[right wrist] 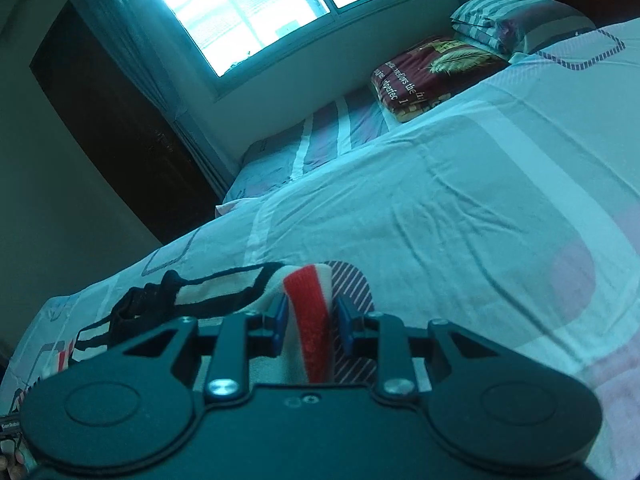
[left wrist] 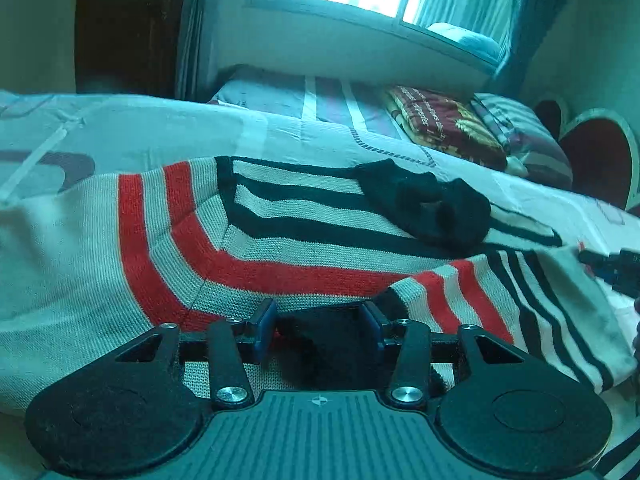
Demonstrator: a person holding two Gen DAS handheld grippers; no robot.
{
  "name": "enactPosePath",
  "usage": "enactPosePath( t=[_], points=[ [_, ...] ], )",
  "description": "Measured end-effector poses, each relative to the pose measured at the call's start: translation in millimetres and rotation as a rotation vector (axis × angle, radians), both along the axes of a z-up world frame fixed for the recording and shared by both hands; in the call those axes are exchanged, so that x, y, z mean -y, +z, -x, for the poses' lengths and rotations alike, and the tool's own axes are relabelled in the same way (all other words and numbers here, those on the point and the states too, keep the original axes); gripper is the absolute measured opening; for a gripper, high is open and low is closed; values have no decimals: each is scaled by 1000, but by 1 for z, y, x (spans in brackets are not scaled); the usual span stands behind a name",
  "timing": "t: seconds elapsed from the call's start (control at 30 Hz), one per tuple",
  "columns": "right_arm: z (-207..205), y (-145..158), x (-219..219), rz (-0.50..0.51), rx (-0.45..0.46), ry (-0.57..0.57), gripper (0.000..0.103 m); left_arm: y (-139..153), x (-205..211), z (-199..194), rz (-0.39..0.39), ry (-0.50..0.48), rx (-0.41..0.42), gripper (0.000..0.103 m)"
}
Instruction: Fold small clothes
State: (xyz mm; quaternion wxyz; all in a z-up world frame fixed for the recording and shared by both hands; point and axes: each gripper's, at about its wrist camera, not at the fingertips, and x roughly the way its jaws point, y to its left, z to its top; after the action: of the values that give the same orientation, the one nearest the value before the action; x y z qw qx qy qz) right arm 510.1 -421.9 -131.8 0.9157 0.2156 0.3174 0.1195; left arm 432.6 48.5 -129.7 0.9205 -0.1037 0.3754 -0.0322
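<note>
A small knitted sweater (left wrist: 280,236) with cream, red and black stripes and a black collar (left wrist: 432,204) lies spread on the bed. My left gripper (left wrist: 318,320) sits low over its near edge, jaws apart, with a dark fold of the knit between the blue pads (left wrist: 262,328). My right gripper (right wrist: 310,320) has a cream and red striped part of the sweater (right wrist: 310,312) standing between its jaws; gaps show on both sides of the cloth. The right gripper also shows at the right edge of the left wrist view (left wrist: 612,268).
The bed cover (right wrist: 460,200) is pale with rounded square prints. A red printed folded blanket (right wrist: 432,76) and a striped pillow (right wrist: 516,20) lie at the head of the bed, under the window (right wrist: 248,8). A dark door (right wrist: 112,120) stands to the left.
</note>
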Motion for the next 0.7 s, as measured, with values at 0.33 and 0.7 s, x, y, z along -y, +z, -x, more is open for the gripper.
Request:
enactPosePath(
  t=[0.33, 0.7],
  points=[
    [-1, 1, -21, 214, 21, -7, 7, -8, 3, 18, -99, 6, 93, 10],
    [28, 31, -48, 303, 135, 107, 13, 40, 28, 18, -129, -58, 257, 74]
  ],
)
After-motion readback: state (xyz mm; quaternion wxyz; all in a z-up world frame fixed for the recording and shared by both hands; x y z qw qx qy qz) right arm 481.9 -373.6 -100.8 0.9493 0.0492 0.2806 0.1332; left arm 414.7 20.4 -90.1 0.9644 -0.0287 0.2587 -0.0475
